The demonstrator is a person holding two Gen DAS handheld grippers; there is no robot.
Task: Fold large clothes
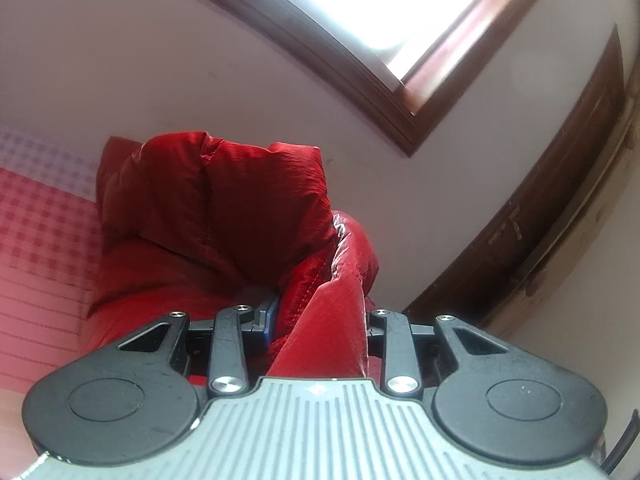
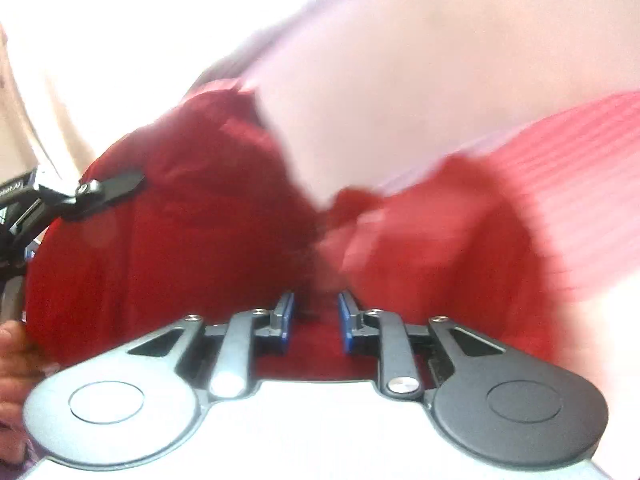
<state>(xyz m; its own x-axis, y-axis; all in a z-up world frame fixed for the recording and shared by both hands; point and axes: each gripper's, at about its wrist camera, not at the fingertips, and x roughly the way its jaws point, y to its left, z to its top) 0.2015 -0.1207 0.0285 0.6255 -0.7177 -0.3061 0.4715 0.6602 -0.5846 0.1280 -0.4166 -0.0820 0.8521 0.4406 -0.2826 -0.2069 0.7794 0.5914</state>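
Now left tongs [image 1: 316,316] pinch red jacket [image 1: 212,208] (puffy)

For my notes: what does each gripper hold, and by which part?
Left gripper: a fold of the red puffer jacket, at its edge. Right gripper: open, gripping nothing.

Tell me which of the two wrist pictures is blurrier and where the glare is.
Right wrist view: blurrier, the red jacket and striped bedding smeared by motion, upper left blown out white. Left wrist view: sharper, the jacket crisp, glare only at the window; fisheye bends its frame and the wooden door.
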